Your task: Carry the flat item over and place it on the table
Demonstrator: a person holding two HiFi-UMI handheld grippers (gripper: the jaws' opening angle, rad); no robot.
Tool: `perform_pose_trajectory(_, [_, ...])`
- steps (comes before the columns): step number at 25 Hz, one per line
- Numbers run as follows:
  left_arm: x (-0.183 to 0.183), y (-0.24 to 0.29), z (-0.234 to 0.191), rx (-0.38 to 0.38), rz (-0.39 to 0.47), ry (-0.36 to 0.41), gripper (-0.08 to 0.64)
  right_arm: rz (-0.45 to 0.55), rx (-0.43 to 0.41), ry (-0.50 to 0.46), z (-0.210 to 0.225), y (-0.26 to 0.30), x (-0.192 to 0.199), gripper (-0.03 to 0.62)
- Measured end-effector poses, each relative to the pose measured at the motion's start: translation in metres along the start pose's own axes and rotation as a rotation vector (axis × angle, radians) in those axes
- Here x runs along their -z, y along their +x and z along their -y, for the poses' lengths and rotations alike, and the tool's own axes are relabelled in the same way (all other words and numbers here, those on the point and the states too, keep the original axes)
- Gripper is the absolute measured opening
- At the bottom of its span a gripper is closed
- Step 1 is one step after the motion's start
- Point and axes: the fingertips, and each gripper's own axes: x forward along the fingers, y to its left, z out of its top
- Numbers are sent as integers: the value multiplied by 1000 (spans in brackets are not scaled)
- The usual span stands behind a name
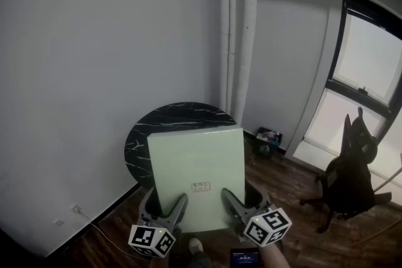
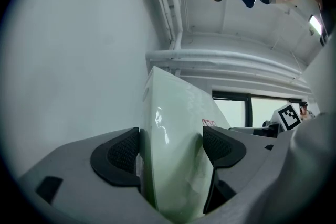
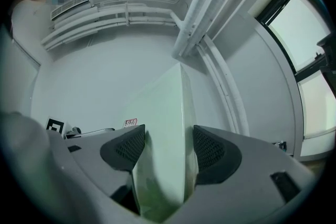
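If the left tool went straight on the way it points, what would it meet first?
The left tool grips the pale green flat panel; beyond it, probably the plain white wall. The round black marble table seems to lie below that line, but depth is unclear.

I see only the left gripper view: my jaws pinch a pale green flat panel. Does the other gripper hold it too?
Observer: Yes, the right gripper is shut on the pale green flat panel too, at its near edge.
Operator: Where is the place to put it?
Observer: A round black marble table shows just beyond the panel, partly hidden by it.
Operator: Any obstacle nearby?
Observer: A black office chair stands to the right, by the window.
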Motion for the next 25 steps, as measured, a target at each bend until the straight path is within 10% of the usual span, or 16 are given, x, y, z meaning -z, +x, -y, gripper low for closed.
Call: perform_pose_trajectory(25, [11, 221, -183, 4, -60, -44, 390, -30, 68, 40, 103, 265, 7, 249])
